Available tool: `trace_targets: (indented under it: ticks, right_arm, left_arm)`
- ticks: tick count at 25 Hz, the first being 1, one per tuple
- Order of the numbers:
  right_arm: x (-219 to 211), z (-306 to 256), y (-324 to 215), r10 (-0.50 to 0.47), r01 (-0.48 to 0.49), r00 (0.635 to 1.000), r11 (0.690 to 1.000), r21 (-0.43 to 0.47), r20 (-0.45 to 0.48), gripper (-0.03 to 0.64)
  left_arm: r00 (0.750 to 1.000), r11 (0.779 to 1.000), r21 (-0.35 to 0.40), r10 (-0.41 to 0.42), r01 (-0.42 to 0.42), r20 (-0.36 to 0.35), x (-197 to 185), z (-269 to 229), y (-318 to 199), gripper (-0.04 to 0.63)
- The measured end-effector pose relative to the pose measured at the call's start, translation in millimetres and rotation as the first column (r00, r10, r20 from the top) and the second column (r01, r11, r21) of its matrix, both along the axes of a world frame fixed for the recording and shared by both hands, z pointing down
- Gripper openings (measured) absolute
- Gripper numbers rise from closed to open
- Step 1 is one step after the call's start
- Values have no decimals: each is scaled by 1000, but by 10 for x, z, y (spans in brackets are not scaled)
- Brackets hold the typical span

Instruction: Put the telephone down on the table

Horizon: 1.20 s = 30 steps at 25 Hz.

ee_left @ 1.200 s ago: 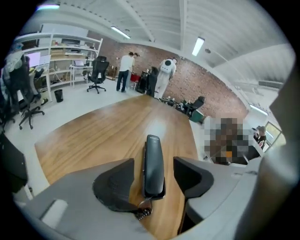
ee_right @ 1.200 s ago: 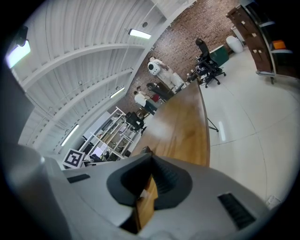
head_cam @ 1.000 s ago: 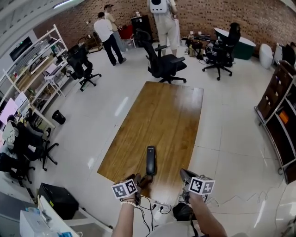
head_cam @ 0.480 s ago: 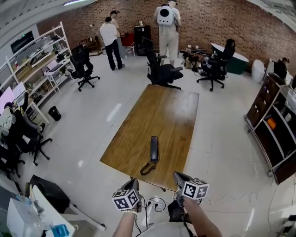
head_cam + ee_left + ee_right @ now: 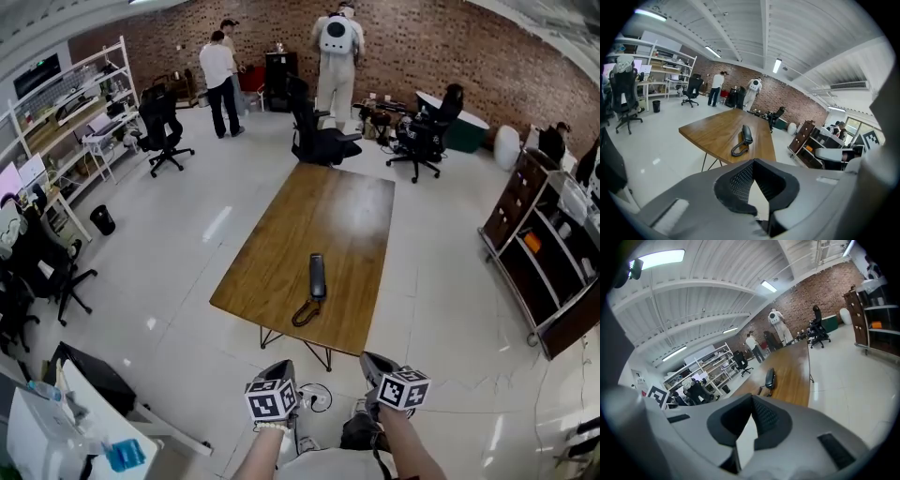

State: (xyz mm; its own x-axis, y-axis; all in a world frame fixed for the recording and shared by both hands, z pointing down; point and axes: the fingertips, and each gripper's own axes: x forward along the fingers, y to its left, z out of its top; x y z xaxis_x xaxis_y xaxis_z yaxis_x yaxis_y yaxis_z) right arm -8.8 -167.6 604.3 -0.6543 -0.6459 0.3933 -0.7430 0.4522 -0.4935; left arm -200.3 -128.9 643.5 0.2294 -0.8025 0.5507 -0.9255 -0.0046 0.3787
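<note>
Left tongs (image 5: 753, 162), right tongs (image 5: 751, 398) closed, empty.

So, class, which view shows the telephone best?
Head view: the telephone lies whole on the table, seen from above. The left gripper view shows the telephone low and foreshortened; the right gripper view shows it small and dark.

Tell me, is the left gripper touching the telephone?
Apart. The head view shows bare floor between the left gripper and the table where the telephone lies.
</note>
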Motion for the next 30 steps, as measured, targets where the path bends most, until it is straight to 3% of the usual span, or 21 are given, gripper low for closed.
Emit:
trace_targets:
  ticks: [15,30]
  right_arm:
    - [-192,-238,88,-146,146,989,987,60,-7,8]
    - [38,-279,15,-137,136,991,989,62,13,8]
  left_arm:
    - [996,995,52,-83,85,-36,75,-334,80,0]
    - [998,998,16,-59,59,-23,365,-273,16,0]
